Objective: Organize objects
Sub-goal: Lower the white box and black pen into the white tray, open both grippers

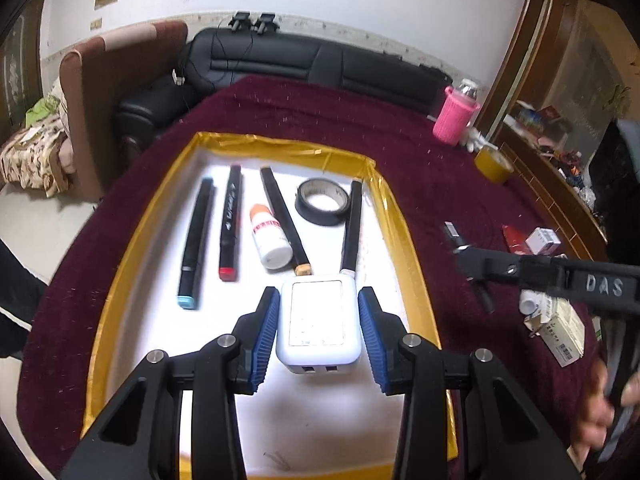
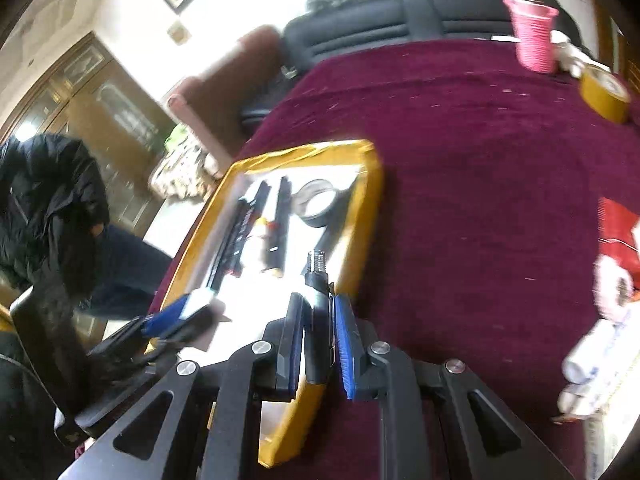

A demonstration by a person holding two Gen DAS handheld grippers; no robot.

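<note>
A: Holding two things rn. Left gripper (image 1: 318, 330) has the white rounded-square plastic USB charger block (image 1: 317, 320) between its blue ribbed pads (image 1: 267, 334), just over the white floor of the gold-taped cardboard tray (image 1: 132, 256). Pads look pressed on both side walls, though the right-side contact is hard to confirm.

B: And the right gripper (image 2: 318, 340)?

A: Clamped narrow on a slim black antenna-like rod w/ a threaded metal tip (image 2: 317, 300), at the tray's right rim above the maroon cloth-covered table (image 2: 480, 200). Wrist view is blurry, so can't tell exactly what it is.

B: How'll the charger handle?

A: My guess: rigid, light-ish, smooth shell, so a bit slippery. Flat side walls are the right place to hold; ports face the camera, keep the pads off those. Not fragile, but set it flat.

B: The rod?

A: Stiff, thin, light. Grip is near the jointed end, so it could swing if there's a hinge. Prob better taken mid-shaft.

B: Space in the tray?

A: Already in: blue-capped black marker (image 1: 196, 244), red-capped black marker (image 1: 230, 224), small white bottle w/ orange cap (image 1: 270, 240), black tape roll (image 1: 322, 202), two more black rods. Free floor is toward the near end, where the charger hovers.
</note>
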